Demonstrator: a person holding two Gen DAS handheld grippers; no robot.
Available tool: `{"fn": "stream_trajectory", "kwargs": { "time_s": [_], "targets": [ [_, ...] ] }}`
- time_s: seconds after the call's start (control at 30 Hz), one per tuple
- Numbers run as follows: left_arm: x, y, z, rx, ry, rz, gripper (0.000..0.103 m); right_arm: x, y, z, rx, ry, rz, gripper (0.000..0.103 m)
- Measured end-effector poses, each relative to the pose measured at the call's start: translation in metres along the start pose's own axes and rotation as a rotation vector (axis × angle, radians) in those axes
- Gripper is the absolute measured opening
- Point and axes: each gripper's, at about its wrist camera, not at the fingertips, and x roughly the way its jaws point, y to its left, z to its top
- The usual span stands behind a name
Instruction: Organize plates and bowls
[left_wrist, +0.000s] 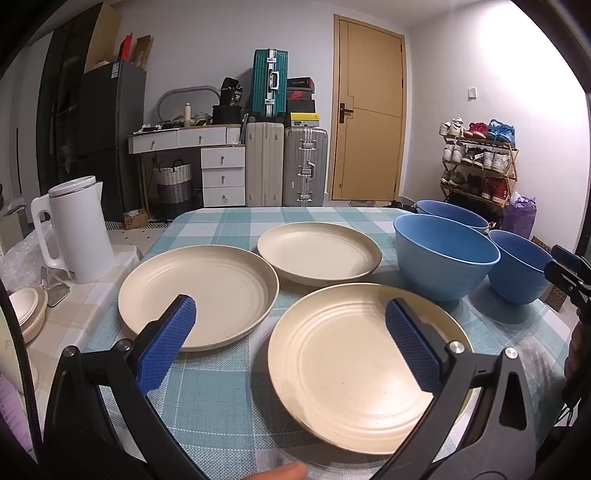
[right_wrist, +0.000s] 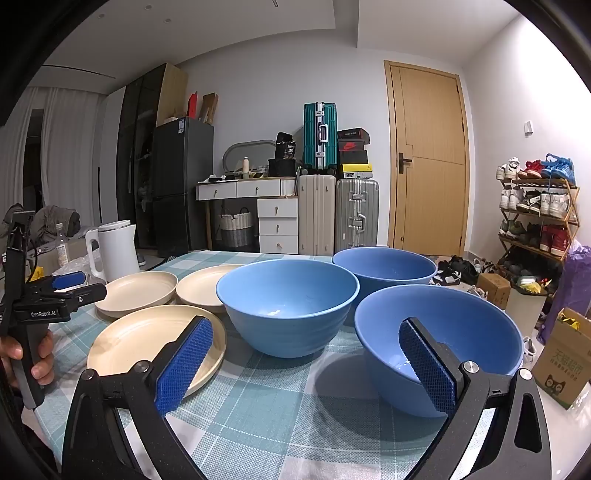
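Three cream plates lie on the checked tablecloth: a near plate (left_wrist: 365, 365), a left plate (left_wrist: 197, 291) and a far plate (left_wrist: 319, 253). Three blue bowls stand to their right: a middle bowl (left_wrist: 445, 256), a right bowl (left_wrist: 519, 266) and a far bowl (left_wrist: 452, 214). My left gripper (left_wrist: 291, 317) is open and empty, above the near edges of the left and near plates. My right gripper (right_wrist: 306, 336) is open and empty, its right finger (right_wrist: 424, 365) in front of the near bowl (right_wrist: 439, 343), the middle bowl (right_wrist: 288, 306) just beyond.
A white kettle (left_wrist: 79, 230) and a small lidded container (left_wrist: 27, 310) stand on a side table to the left. A cardboard box (right_wrist: 565, 358) sits to the right of the table. Suitcases, drawers, a door and a shoe rack are behind.
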Motion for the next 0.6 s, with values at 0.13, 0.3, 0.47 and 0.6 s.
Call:
{"fn": "stream_trajectory", "kwargs": {
  "time_s": [0.13,0.3,0.47,0.6],
  "targets": [
    [0.0005,0.0001,0.0,0.001,0.005,-0.002,0.102,0.0002,0.0002,-0.0001,-0.004,0.003,-0.002,0.103],
    [-0.0002,0.001,0.0001,0.002,0.005,-0.002,0.102,-0.0001,0.0006,-0.0001,-0.003,0.002,-0.002,0.103],
    [0.0004,0.0,0.0001,0.002,0.006,0.0,0.102,-0.0004,0.0001,-0.0001,-0.003,0.003,-0.002,0.103],
    [0.0004,0.0,0.0,0.002,0.007,0.0,0.102,-0.0001,0.0004,0.0,-0.003,0.003,-0.001,0.103]
  ]
}}
